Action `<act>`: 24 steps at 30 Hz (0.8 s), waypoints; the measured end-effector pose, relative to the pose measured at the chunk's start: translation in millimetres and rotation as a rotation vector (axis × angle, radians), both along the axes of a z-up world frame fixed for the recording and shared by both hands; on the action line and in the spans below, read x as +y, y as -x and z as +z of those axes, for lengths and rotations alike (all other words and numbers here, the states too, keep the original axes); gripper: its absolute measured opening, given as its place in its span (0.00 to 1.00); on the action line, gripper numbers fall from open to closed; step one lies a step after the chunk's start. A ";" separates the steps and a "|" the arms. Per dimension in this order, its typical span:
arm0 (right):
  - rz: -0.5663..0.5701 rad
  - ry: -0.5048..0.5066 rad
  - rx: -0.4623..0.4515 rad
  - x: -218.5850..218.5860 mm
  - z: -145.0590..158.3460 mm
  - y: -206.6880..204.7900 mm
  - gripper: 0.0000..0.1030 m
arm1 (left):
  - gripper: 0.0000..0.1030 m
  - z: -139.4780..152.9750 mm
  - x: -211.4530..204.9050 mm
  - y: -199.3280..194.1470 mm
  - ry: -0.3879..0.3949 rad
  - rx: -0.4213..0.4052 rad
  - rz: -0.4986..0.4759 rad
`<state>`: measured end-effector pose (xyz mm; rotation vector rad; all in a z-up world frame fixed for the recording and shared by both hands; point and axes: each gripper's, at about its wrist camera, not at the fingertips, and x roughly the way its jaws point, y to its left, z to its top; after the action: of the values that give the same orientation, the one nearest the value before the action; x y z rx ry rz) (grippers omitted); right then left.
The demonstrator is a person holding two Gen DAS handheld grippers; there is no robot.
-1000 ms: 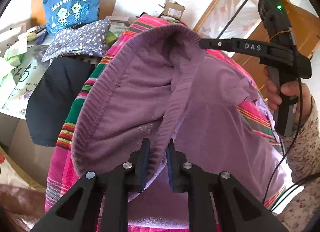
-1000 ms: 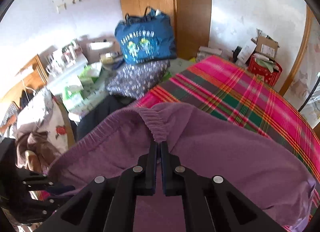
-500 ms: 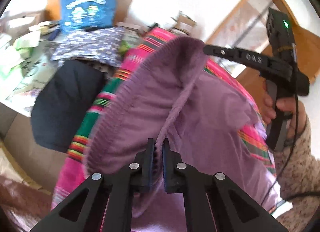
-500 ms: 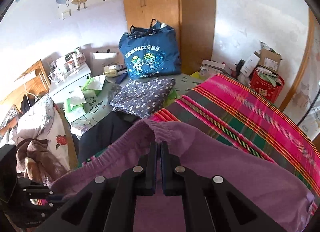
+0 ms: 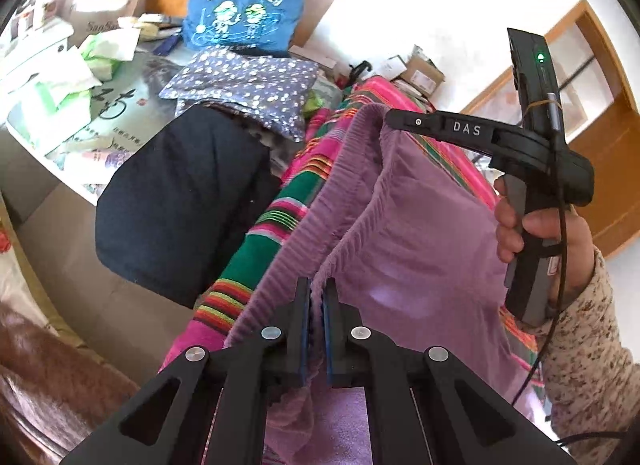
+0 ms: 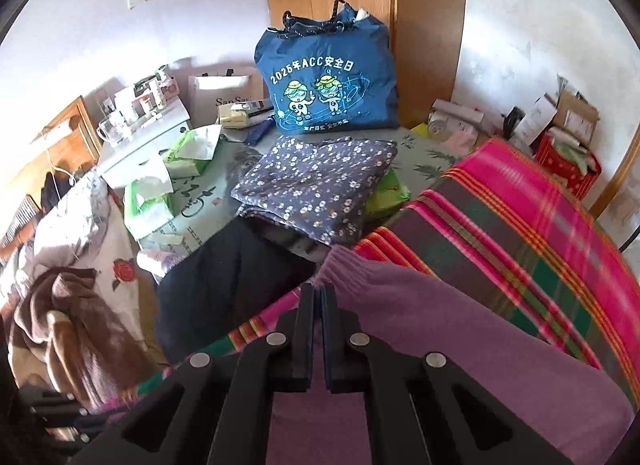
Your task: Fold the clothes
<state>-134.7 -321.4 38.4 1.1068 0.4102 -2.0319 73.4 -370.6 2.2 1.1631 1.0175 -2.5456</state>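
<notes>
From my left gripper (image 5: 316,297) I cannot see past its own black fingers, so the bottom of the purple garment (image 5: 420,233) is cut off there; what I do see is the ribbed waistband pinched tight between the closed pads. The garment hangs and drapes over the striped pink and green blanket (image 5: 280,209), stretched between my two tools. My right gripper (image 6: 318,297) is also clamped on the waistband, though in its own view the cloth between the pads is a thin sliver and hard to make out. Only the left view shows the right tool from outside, with the hand (image 5: 540,233) around its handle and a speckled sleeve (image 5: 592,345); its fingertips there are buried in the purple edge. Only the right view shows the wardrobe (image 6: 360,5) and the heap of bedding (image 6: 80,265) at the left. Both views show the blue bag (image 6: 328,81), the floral folded cloth (image 6: 316,185) and the dark garment (image 6: 232,277) beside the blanket.
</notes>
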 end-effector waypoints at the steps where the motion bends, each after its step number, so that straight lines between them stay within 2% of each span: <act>1: -0.003 0.004 -0.008 -3.6 0.1 1.9 0.03 | 0.05 0.4 -1.4 0.1 0.001 -0.001 0.004; 9: 0.000 0.022 -0.015 -27.4 -2.1 1.2 0.03 | 0.05 0.3 -11.0 -3.1 0.001 -0.017 0.038; 15: -0.003 -0.025 -0.045 -42.8 -27.0 6.4 0.03 | 0.05 -13.8 -19.3 0.2 -0.032 -0.069 0.061; 21: -0.001 -0.042 -0.057 -44.7 -41.0 5.8 0.03 | 0.06 -16.3 -17.7 3.2 -0.018 -0.080 0.054; 24: 0.012 -0.066 -0.074 -49.6 -47.2 2.5 0.03 | 0.08 -15.3 -13.9 3.9 0.014 -0.084 0.056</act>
<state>-137.2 -371.1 -8.8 1.2127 0.4487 -1.9728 69.5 -384.6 -13.1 1.2094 0.9960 -2.4359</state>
